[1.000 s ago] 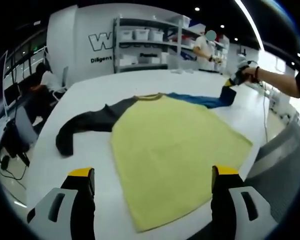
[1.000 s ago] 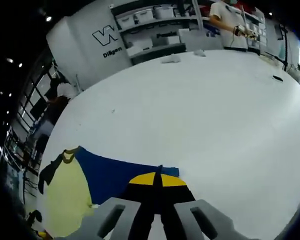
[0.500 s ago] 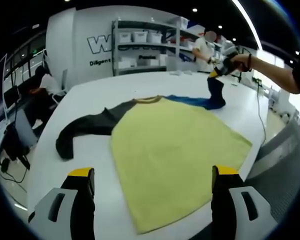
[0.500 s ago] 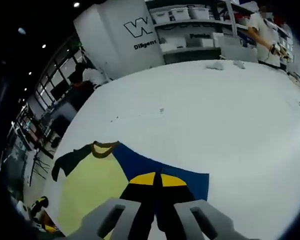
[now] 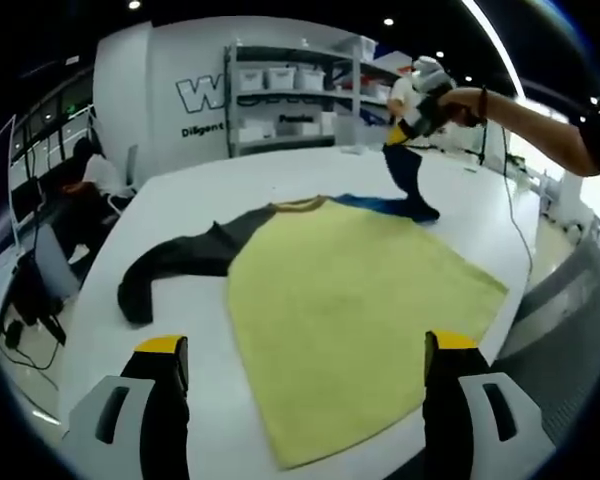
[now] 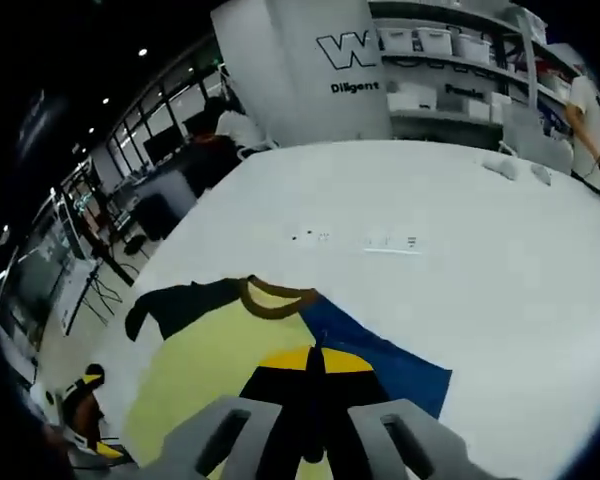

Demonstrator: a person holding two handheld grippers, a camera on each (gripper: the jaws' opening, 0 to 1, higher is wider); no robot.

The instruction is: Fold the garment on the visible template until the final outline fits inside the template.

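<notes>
Garment (image 5: 350,300) lies flat on the white table (image 5: 220,190): yellow body spread wide, dark sleeve (image 5: 170,262) trailing off to one side, brown collar (image 5: 300,203) at the far end. Blue sleeve (image 5: 405,175) is lifted clear of the table at its cuff, pinched in the right gripper (image 5: 412,118), which a hand holds up above the far edge of the yellow panel; in the right gripper view the jaws of that gripper (image 6: 312,368) are closed tight on dark cuff fabric, blue sleeve (image 6: 380,355) draping below. Left gripper (image 5: 305,360) hangs wide, jaws well apart and holding nothing, near the hem. No template outline can be made out on the table. Judgement: early stage, 1st fold in hand only, this sleeve being carried toward the body. Left to do: lay it down, fold the dark sleeve in, then fold the body down to size.
</notes>
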